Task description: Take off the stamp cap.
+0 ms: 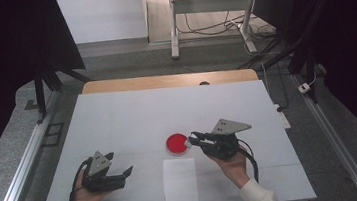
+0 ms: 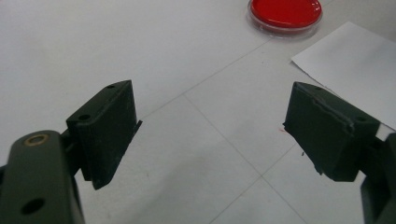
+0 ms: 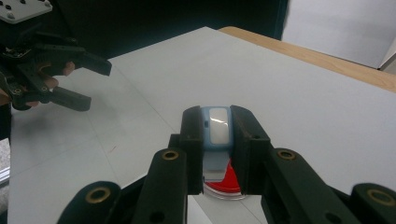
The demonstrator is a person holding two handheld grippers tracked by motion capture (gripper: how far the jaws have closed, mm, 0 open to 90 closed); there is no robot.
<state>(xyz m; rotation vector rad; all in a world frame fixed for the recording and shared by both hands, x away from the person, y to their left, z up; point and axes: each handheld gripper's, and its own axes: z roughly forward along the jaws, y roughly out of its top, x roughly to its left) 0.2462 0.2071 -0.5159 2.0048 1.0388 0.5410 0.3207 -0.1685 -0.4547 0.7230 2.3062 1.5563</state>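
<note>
The right gripper (image 1: 191,139) hangs right over the shallow round dish of red medium (image 1: 177,144), its fingers clenched on a small pale-blue plastic tool with a glossy white window (image 3: 217,127). It sits pinched flat between the two black pads, probably so its lower end points straight down at the red surface. The dish rests on the white bench (image 1: 133,115) just beyond the far edge of a white rectangular sheet of paper (image 1: 180,182), which lies in front of the person, perhaps as a place to set something down.

Over on the other side, the left gripper (image 1: 122,168) idles low above the bench, well apart from the dish, fingers released and wide, gripping nothing. It looks to be waiting.

The right gripper view gives what the high view cannot: the blue tool itself, clear between the pads, with a sliver of red dish (image 3: 229,179) beneath. From above the tool is barely a pale speck. The left gripper view settles the open gap, showing bare bench between its pads, with the dish (image 2: 286,14) and the paper's corner (image 2: 355,70) farther off.
</note>
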